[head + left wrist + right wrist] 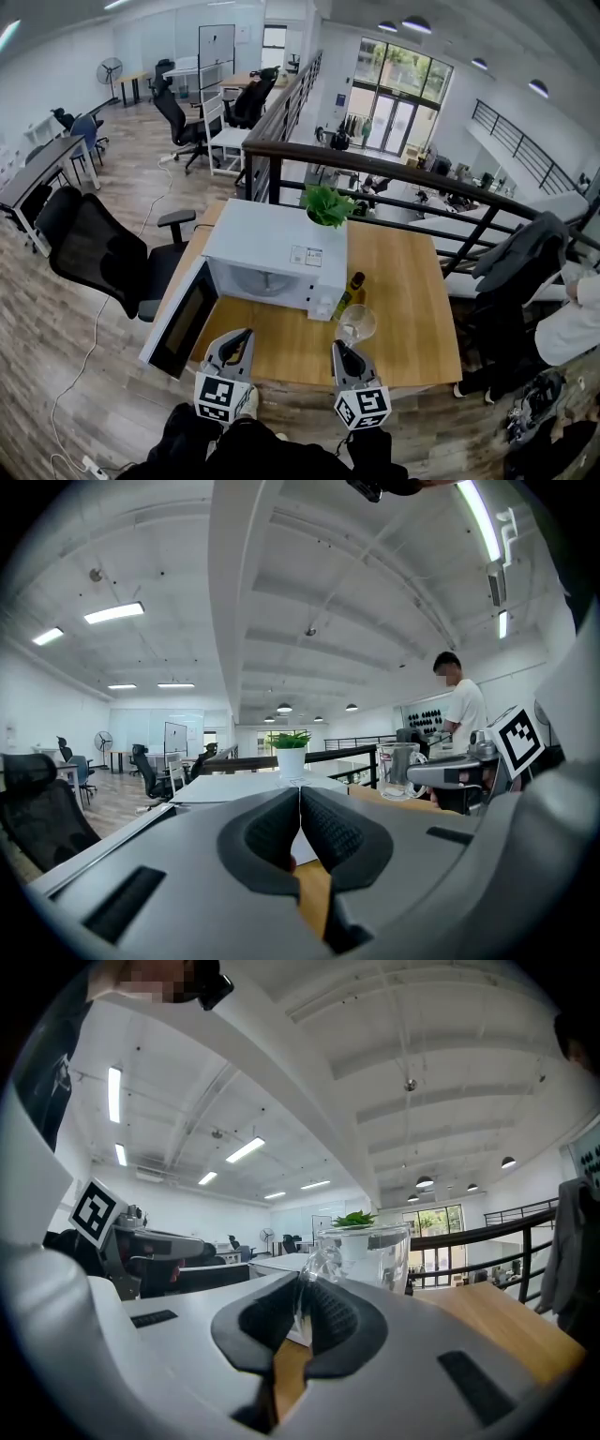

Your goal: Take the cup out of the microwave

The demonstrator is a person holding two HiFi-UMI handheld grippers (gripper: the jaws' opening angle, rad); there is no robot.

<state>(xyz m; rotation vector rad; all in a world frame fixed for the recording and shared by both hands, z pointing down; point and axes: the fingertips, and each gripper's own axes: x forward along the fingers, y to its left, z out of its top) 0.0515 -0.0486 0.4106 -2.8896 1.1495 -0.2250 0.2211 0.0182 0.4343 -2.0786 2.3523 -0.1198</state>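
Note:
A white microwave (277, 253) stands on the wooden table (403, 309) with its door (183, 319) swung open to the left. Outside it, over the table in front of its right corner, a clear glass cup (357, 323) hangs by its handle. My right gripper (343, 349) is shut on that handle. In the right gripper view the handle sits between the pads (302, 1302) and the cup (366, 1252) rises just beyond them. My left gripper (239, 339) hovers before the microwave opening, its jaws shut (299, 803) on nothing. The left gripper view also shows the cup (397, 764).
A potted plant (328, 204) sits on the microwave's top. A small bottle (353, 286) stands by its right front corner. A black office chair (98, 248) is left of the table, a railing (394, 173) behind it. A person (462, 705) stands further off to the right.

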